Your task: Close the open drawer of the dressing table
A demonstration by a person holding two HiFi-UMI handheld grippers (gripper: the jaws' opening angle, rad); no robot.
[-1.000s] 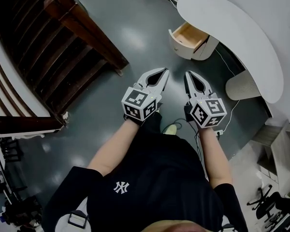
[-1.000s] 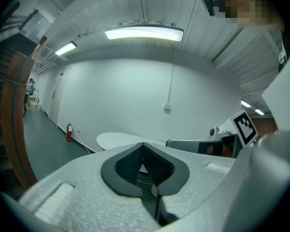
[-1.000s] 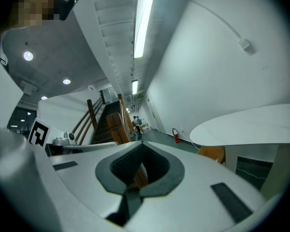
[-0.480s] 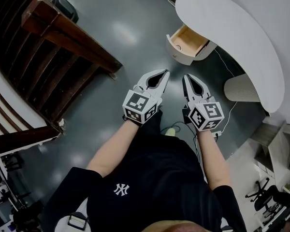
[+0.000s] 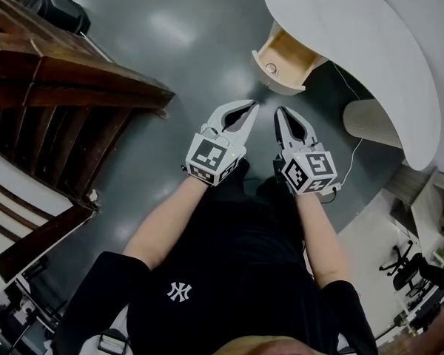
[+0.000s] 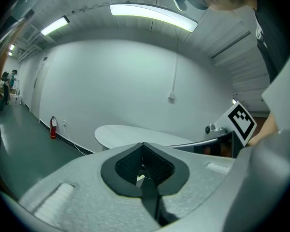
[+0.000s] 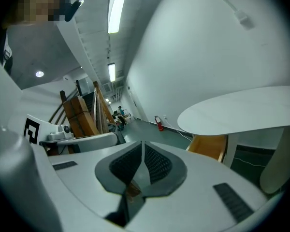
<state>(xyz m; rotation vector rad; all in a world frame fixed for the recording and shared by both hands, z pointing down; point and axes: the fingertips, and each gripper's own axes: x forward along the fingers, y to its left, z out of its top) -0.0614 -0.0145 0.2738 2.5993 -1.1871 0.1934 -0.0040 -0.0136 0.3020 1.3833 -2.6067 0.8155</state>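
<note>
The white dressing table (image 5: 370, 43) curves along the upper right of the head view. Its drawer (image 5: 287, 54) stands pulled out, with a wooden inside and a round knob (image 5: 271, 68) on the cream front. My left gripper (image 5: 252, 107) and right gripper (image 5: 278, 112) hang side by side over the grey floor, short of the drawer and pointing toward it. Both have their jaws together with nothing between them. The left gripper view shows the left gripper (image 6: 143, 145) with the table top (image 6: 135, 134) beyond it. In the right gripper view, the drawer's wooden side (image 7: 210, 147) lies past the right gripper (image 7: 142, 143).
A dark wooden staircase (image 5: 74, 87) fills the left. A ribbed white cylinder (image 5: 370, 123) stands under the table, and a cable (image 5: 353, 154) runs on the floor beside it. Office chairs (image 5: 411, 268) stand at the lower right. A fire extinguisher (image 6: 53, 127) stands by the far wall.
The person has stepped forward, so both grippers have moved closer to the open drawer and slightly lower. The drawer now sits nearer the fingertips. Both jaws look as before.
</note>
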